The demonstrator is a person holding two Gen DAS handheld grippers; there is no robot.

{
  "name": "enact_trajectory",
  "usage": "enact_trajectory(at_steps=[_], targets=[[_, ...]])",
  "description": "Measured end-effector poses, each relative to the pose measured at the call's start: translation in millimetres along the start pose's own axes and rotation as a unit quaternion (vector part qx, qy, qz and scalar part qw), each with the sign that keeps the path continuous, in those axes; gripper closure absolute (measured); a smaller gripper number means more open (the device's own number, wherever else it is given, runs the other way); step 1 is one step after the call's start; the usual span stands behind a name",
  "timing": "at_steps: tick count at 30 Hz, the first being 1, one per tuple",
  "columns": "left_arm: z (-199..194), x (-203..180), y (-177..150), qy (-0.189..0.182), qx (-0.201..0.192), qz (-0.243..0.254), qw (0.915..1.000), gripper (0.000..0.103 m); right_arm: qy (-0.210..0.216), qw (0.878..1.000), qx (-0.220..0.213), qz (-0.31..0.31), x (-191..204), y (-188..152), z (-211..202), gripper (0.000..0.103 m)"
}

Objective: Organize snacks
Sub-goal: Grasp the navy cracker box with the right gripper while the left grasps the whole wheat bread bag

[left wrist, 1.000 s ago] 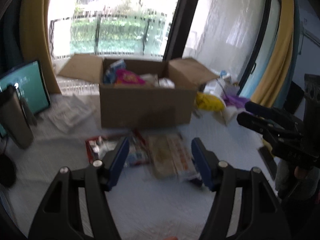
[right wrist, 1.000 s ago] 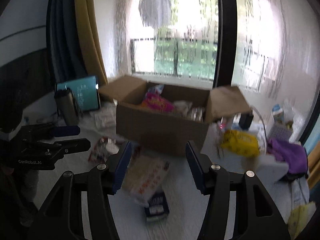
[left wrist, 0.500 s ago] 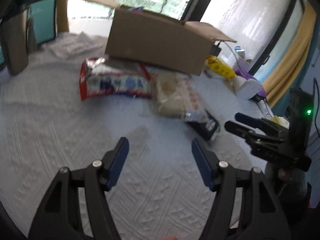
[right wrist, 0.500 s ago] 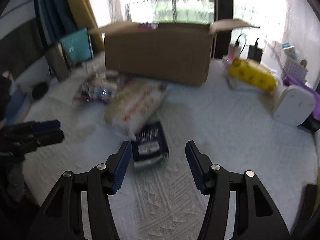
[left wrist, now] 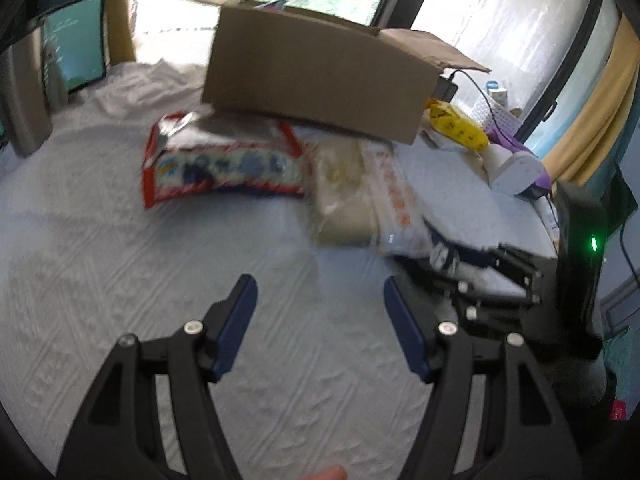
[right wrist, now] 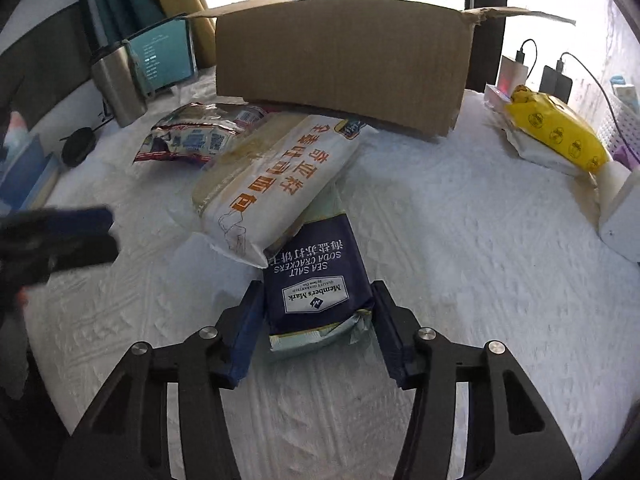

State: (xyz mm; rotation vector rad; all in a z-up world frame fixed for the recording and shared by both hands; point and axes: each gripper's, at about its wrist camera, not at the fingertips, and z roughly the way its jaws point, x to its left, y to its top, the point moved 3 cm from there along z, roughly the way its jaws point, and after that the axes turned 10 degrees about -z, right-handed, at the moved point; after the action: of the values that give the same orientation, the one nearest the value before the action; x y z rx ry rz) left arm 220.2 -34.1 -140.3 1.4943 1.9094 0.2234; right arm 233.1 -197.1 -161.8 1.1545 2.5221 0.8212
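Observation:
A navy soda cracker pack [right wrist: 316, 276] lies on the white cloth, its far end tucked under a white bread bag [right wrist: 272, 184] with orange lettering. My right gripper [right wrist: 316, 286] straddles the pack's near end; its jaws are closing, with the blue pads close beside the pack's sides. A red, white and blue snack bag [right wrist: 192, 136] rests against the open cardboard box [right wrist: 340, 60]. My left gripper [left wrist: 318, 282] hovers open over bare cloth with nothing between its fingers, to the left of the bread bag [left wrist: 360, 196] and of the right gripper [left wrist: 500, 280].
A yellow bag [right wrist: 556, 132] lies right of the box, near plugged-in power banks [right wrist: 512, 76] and a white device [right wrist: 620, 208]. A steel tumbler [right wrist: 120, 80] and a lit tablet [right wrist: 164, 60] stand at the back left. A black round object [right wrist: 78, 146] sits by the left edge.
Both grippers have dropped toward the cloth and tipped downward. The right one has come down around the navy cracker pack and narrowed. The left one stays open.

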Motion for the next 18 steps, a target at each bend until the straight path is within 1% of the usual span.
enact_trajectory(at_steps=[2, 3, 5, 8, 12, 16, 18], targets=[[5.2, -10.0, 6.6, -0.004, -0.003, 0.005, 1.0, 0.034, 0.005, 1.0, -0.002, 0.009, -4.6, -3.9, -4.6, 0.048], [9.5, -15.9, 10.1, -0.006, -0.003, 0.007, 1.0, 0.022, 0.004, 1.0, -0.004, 0.015, -8.3, -8.3, -8.1, 0.048], [19.2, -26.6, 15.4, -0.017, 0.002, 0.006, 0.9998, 0.008, 0.008, 1.0, -0.008, 0.021, -12.0, -13.4, -14.1, 0.048], [34.2, -43.7, 19.6, -0.021, 0.013, 0.013, 0.9996, 0.008, -0.007, 1.0, -0.013, 0.013, -10.9, -21.0, -23.0, 0.048], [54.6, -63.6, 20.1, -0.028, 0.033, 0.022, 0.9988, 0.008, -0.004, 1.0, -0.017, 0.012, -10.0, -30.5, -33.0, 0.048], [70.5, -75.7, 20.5, -0.02, 0.043, 0.026, 0.9985, 0.008, -0.004, 1.0, -0.019, 0.018, -15.8, -37.3, -37.4, 0.048], [75.9, -77.0, 20.5, -0.015, 0.047, 0.025, 0.9985, 0.008, -0.011, 1.0, -0.018, 0.021, -19.7, -40.4, -39.2, 0.048]])
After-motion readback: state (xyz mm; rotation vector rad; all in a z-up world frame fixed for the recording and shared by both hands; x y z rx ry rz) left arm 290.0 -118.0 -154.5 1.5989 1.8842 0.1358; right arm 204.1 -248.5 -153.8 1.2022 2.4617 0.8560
